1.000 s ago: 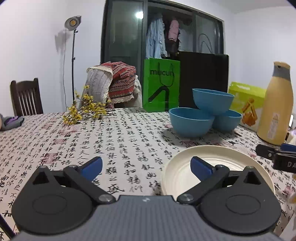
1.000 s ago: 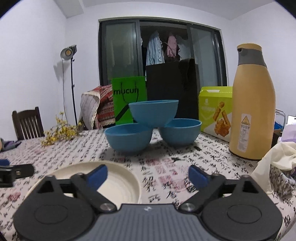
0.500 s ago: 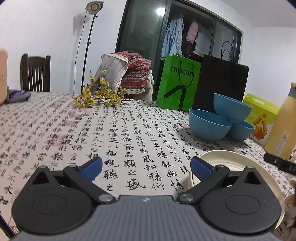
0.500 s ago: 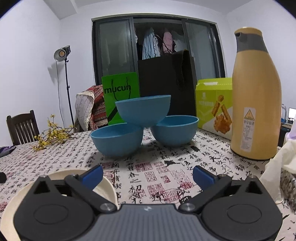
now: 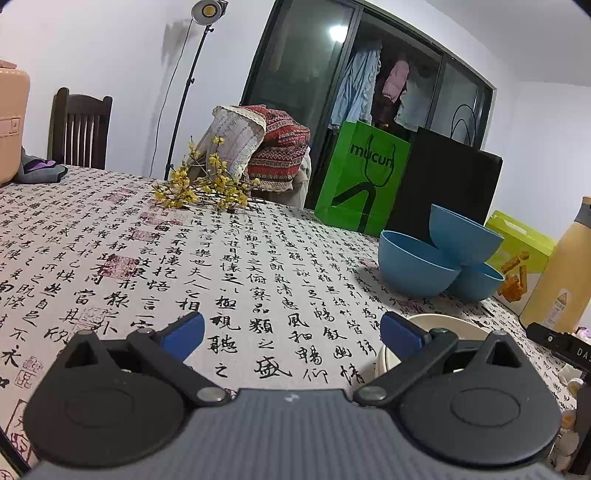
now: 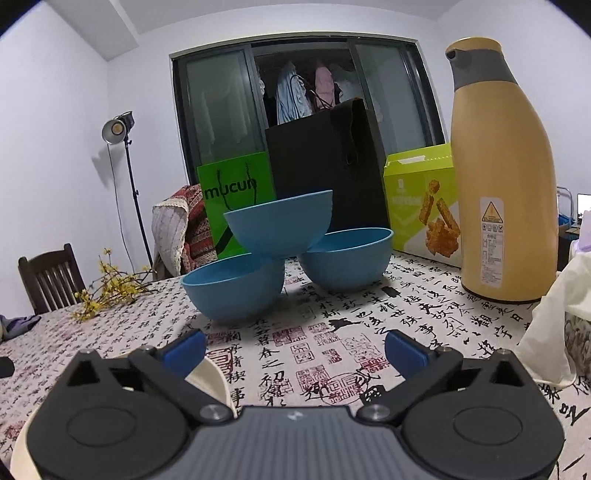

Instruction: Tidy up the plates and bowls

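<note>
Matt blue bowls (image 6: 277,229) stand on printed cloth (image 6: 332,343).

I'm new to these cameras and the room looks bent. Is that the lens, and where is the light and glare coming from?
Yes, the lens: in the left wrist view the door frame bows and leans. The studio lamp there shines brightly, and a glare spot sits on the glass. In the right wrist view the bowls cast soft shadows on the tablecloth, and dark corners vignette the picture.

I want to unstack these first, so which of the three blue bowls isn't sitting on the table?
The tilted top bowl: it rests on the rims of the left bowl and right bowl, which both stand on the tablecloth.
</note>
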